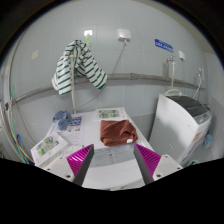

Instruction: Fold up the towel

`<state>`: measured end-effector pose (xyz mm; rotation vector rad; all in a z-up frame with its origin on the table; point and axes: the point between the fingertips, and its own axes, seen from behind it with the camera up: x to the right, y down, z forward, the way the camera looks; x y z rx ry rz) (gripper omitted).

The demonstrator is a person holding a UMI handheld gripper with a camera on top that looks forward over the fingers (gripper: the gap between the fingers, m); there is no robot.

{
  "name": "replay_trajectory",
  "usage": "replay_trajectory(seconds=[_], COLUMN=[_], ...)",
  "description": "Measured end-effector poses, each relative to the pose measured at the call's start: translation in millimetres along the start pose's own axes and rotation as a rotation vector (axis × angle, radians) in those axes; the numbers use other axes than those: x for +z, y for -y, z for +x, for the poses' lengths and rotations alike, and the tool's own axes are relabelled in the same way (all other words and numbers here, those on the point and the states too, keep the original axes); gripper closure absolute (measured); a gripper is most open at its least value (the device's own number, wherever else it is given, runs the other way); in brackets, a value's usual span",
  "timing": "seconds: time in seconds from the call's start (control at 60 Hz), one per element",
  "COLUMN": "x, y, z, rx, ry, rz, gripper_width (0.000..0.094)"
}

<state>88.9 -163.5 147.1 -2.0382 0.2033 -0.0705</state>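
A crumpled rust-red towel [118, 132] lies on the white table [112, 168], just beyond my fingers and about midway between them. My gripper [112, 156] is open and empty, its magenta pads [80, 155] spread wide over the bare tabletop short of the towel.
A striped green-and-white cloth [78, 63] hangs on the wall behind. A white washing machine [184, 124] stands to the right of the table. Printed packs or papers [48, 148] lie on the table's left, another [109, 113] behind the towel, with a blue item [68, 121] at the far left.
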Motion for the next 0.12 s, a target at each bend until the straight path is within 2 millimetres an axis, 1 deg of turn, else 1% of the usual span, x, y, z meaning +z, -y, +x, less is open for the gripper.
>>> replay_trajectory(seconds=[0.033, 0.117], x=[-15.7, -43.8], y=[-2.0, -4.3], z=[-5.3, -13.2], rx=[-0.009, -0.03], ry=[0.007, 0.021], rz=[-0.001, 0.007], gripper_width=[0.0096, 0.0095])
